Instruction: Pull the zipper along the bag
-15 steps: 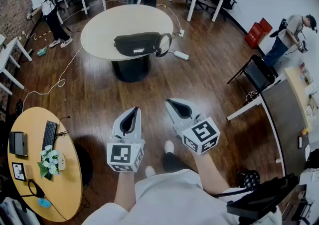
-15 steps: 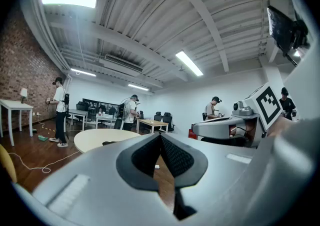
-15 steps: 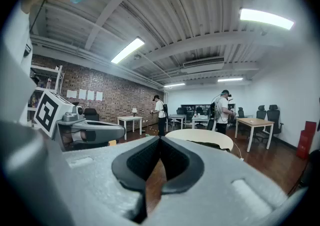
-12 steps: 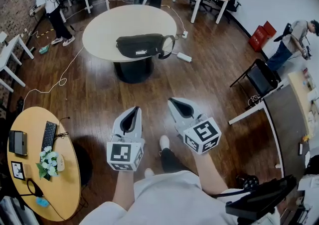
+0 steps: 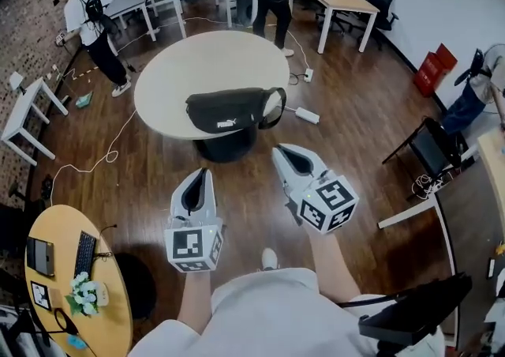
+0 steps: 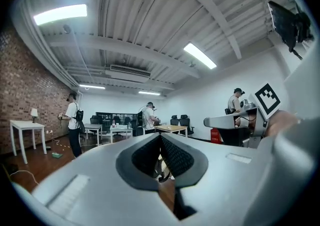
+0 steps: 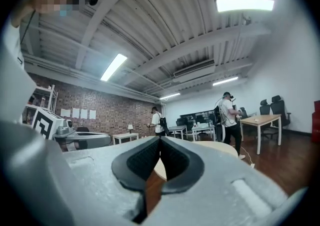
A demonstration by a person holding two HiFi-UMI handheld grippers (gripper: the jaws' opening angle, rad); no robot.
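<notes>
- Bag [image 5: 229, 110] count: just one, black, soft and slumped, an oblong pouch, nylon maybe, hard to say from up here. It's lying on the one round pale table [image 5: 170, 71]. Which way does it point?
- Long axis runs left-right in the head view, strap loop [image 5: 277, 105] at the right end. Two tools: left gripper [image 5: 203, 173] and right gripper [image 5: 280, 150], both pressed together on nothing, well apart from it.

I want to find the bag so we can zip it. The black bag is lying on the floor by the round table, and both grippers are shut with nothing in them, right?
Not quite. The black bag lies on top of the round table, not on the floor; the head view shows it. The rest holds: the left gripper and right gripper are shut and empty.
</notes>
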